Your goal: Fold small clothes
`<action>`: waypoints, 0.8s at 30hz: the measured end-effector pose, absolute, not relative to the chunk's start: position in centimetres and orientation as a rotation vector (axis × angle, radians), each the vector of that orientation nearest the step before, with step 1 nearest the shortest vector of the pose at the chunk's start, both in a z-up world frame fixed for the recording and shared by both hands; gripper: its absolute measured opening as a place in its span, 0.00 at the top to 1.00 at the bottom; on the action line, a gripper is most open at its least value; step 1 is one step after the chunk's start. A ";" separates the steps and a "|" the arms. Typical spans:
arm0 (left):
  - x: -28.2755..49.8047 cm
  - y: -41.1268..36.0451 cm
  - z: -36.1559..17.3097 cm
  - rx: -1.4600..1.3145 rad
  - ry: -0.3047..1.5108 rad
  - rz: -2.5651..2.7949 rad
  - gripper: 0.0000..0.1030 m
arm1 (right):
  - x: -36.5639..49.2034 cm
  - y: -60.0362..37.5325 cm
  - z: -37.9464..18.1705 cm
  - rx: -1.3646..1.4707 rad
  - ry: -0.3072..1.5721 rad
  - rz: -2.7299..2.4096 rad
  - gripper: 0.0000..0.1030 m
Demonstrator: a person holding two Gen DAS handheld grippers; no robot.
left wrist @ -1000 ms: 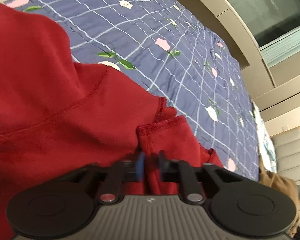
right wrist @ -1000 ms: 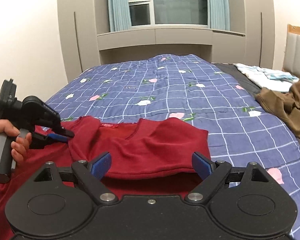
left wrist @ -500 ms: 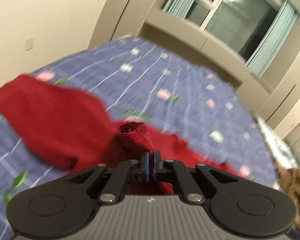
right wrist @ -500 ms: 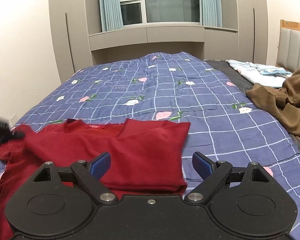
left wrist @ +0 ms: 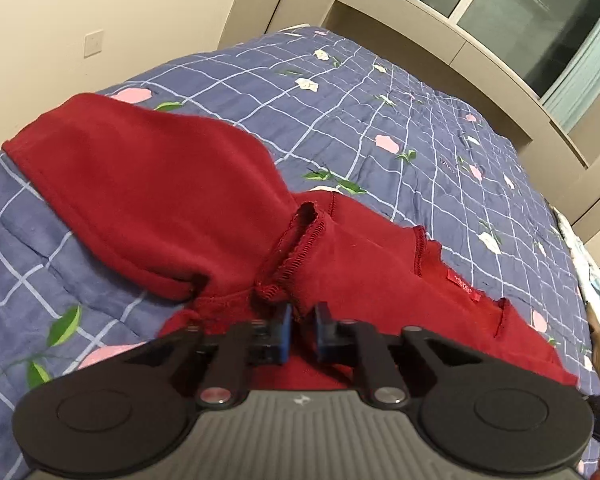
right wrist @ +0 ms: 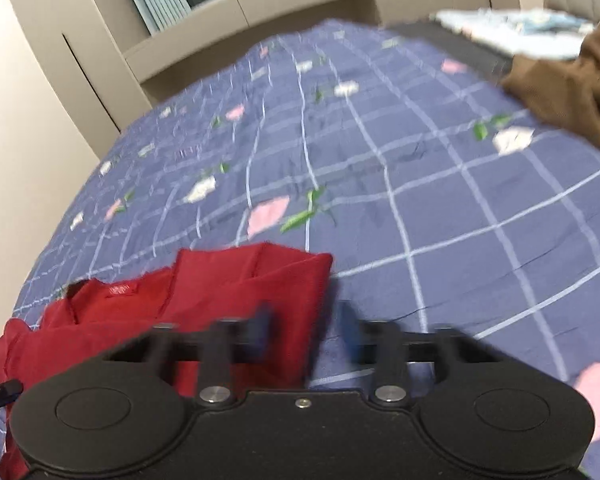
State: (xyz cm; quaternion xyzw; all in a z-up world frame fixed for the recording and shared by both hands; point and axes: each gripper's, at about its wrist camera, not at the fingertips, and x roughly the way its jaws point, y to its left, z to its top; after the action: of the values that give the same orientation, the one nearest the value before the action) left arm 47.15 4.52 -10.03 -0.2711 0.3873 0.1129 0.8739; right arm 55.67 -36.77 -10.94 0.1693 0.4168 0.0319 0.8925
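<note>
Left wrist view: the left gripper [left wrist: 301, 330] has its blue pads clamped on a bunched bit of the red shirt [left wrist: 160, 184]. Half a second ago the view was blurred, now it's sharp, and the shirt lies spread across the blue checked quilt [left wrist: 380, 92]. The red neck label [left wrist: 464, 290] has writing too small to read; pink letters at the quilt's left edge are cut off.

Right wrist view: the right gripper [right wrist: 306, 330] sits lower and closer to the shirt's folded right edge [right wrist: 260, 284]. Its jaws have just been closing from wide to narrow, with that edge between the pads; blur hides whether they're pressing. The brown garment [right wrist: 572, 80] stays at the right.
</note>
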 end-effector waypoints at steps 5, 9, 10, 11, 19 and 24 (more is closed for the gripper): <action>46.1 4.0 -8.3 -0.521 0.692 0.200 0.97 | 55.2 -36.4 -9.3 0.288 0.785 0.066 0.94; 46.9 3.6 -9.0 -0.483 0.758 0.217 0.97 | 55.7 -36.7 -10.0 0.234 0.809 0.013 0.94; 47.2 3.6 -9.5 -0.476 0.789 0.226 0.97 | 56.0 -36.9 -10.6 0.240 0.823 0.011 0.94; 47.5 3.5 -10.1 -0.461 0.809 0.234 0.97 | 56.1 -36.9 -11.1 0.243 0.829 0.010 0.93; 47.6 3.9 -10.0 -0.473 0.833 0.252 0.53 | 52.3 -35.7 -8.9 0.169 0.762 0.014 0.63; 48.3 3.7 -10.8 -0.410 0.888 0.302 0.47 | 49.5 -33.9 -9.5 0.028 0.783 0.022 0.59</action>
State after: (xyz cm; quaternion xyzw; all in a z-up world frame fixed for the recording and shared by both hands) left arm 48.26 3.67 -10.83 -0.1963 0.4251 0.1447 0.8717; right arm 49.50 -33.93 -9.52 0.0134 0.3816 0.0110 0.9242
